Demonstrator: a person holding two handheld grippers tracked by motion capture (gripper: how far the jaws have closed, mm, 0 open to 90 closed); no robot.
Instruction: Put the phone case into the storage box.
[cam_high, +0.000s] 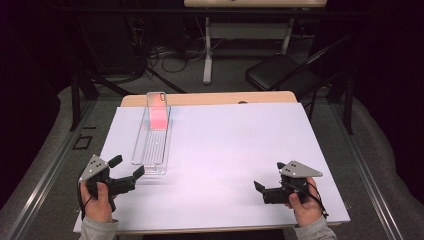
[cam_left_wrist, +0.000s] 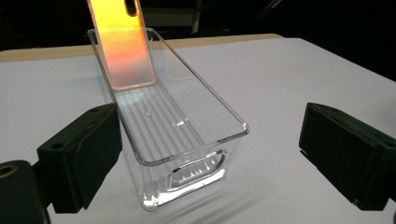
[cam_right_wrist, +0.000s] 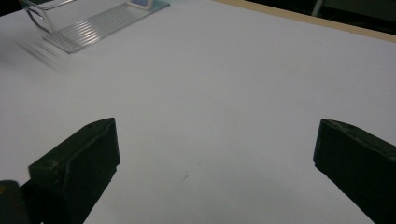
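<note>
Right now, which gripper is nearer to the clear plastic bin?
Left. The left gripper sits just before the near end of the clear bin, jaws open, not touching it. The right gripper rests far across the white sheet, also open.

Left hand-held gripper (cam_high: 129, 167) and right hand-held gripper (cam_high: 269, 176) gape wide (gripped from below), low

White table sheet (cam_high: 225, 150) brightly, evenly lit; surrounding room dark. Clear bin (cam_left_wrist: 187, 135) shows glare; soft shadows, slight blur in right gripper view.
</note>
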